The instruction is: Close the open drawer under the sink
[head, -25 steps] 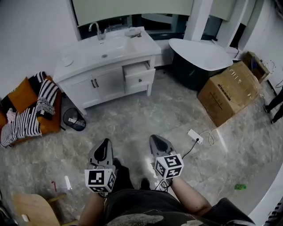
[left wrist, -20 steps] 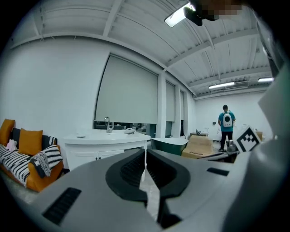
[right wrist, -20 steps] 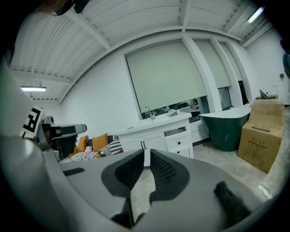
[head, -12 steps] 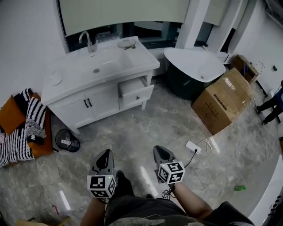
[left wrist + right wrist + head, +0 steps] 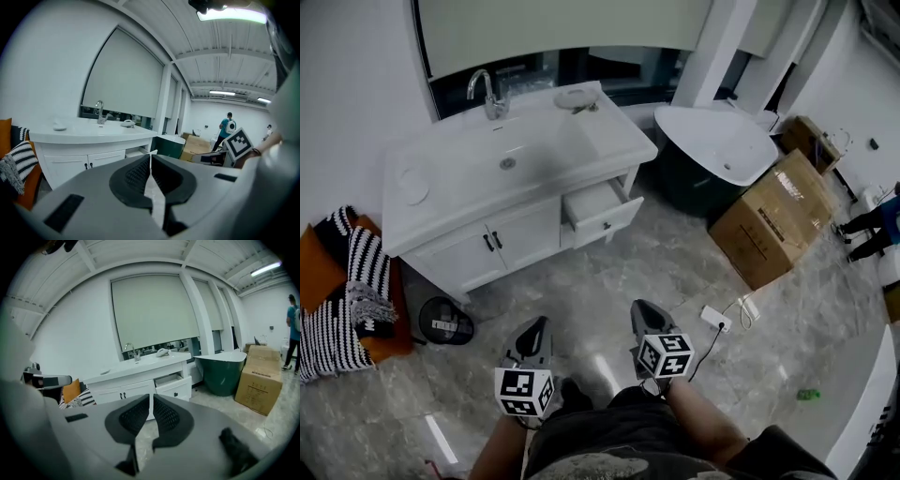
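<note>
Surroundings, taken from the white vanity [image 5: 459, 258]: a chrome faucet [image 5: 487, 94] stands at the back of the sink top. A shallow dish [image 5: 575, 96] sits to the faucet's right, near the rear edge. Right of the vanity is a dark green bathtub [image 5: 722, 145] with a white inside. Beyond the tub, a large cardboard box [image 5: 773, 220] rests on the floor. Left of the vanity, a striped blanket [image 5: 356, 281] is draped over an orange seat [image 5: 386, 339]. A round black item [image 5: 445, 321], possibly a bathroom scale, lies on the floor by the vanity's left front corner. A white power strip [image 5: 714, 318] with its cord lies well out in front of the vanity's right end.

The drawer [image 5: 605, 208] is at the vanity's right end, directly under the counter top and right of the two doors. It is pulled out, and its front with a dark knob stands forward of the door line. Grey marble-patterned floor [image 5: 609, 267] lies between the drawer and the grippers.

The left gripper [image 5: 536, 323] and right gripper [image 5: 642, 307] are held side by side, low in front of the person. Both point towards the vanity and are well apart from the drawer. Each has its fingers pressed together with nothing between them. In the right gripper view the drawer shows just above the closed tips, slightly to their right.
</note>
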The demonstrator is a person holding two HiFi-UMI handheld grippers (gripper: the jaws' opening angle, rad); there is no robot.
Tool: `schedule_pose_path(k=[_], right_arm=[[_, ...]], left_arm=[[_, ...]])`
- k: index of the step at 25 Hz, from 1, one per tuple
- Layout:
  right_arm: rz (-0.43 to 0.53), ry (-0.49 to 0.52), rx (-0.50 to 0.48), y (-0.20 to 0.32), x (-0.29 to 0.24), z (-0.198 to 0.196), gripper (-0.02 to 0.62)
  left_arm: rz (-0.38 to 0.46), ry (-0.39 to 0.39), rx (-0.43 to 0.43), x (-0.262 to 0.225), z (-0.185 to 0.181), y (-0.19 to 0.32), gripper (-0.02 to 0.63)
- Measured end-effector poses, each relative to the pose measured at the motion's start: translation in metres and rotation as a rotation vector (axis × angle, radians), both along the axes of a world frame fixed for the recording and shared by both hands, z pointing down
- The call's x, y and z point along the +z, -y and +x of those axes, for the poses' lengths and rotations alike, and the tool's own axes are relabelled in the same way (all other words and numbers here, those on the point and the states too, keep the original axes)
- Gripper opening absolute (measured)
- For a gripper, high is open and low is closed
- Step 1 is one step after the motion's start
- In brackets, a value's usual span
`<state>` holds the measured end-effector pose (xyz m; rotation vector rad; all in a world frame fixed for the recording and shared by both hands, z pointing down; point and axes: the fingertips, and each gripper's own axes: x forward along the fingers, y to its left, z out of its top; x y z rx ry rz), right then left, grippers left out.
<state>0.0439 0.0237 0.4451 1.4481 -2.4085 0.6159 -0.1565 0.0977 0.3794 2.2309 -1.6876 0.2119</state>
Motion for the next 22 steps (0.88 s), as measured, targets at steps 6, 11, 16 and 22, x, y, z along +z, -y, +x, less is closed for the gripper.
schedule_pose_path(k=[6,11,16,22], right_arm=[[-0.016,-0.040,0.007,0.032,0.013,-0.008,0.032],[-0.033,-0.040,0.023,0.069,0.030,-0.007,0.032],[-0.053,-0.041,0.018,0.125,0.058,0.002,0.032],[-0.099,-0.083,-0.066,0.200,0.101,0.008,0.032]], left_arm=[[-0.022,-0.003,-0.025,0.014,-0.026,0.030,0.020],[-0.048,0.014,-0.027,0.025,-0.026,0.055,0.020],[-0.080,0.031,-0.068,0.043,-0.021,0.098,0.020],[-0.137,0.057,-0.140,0.078,-0.008,0.167,0.021]])
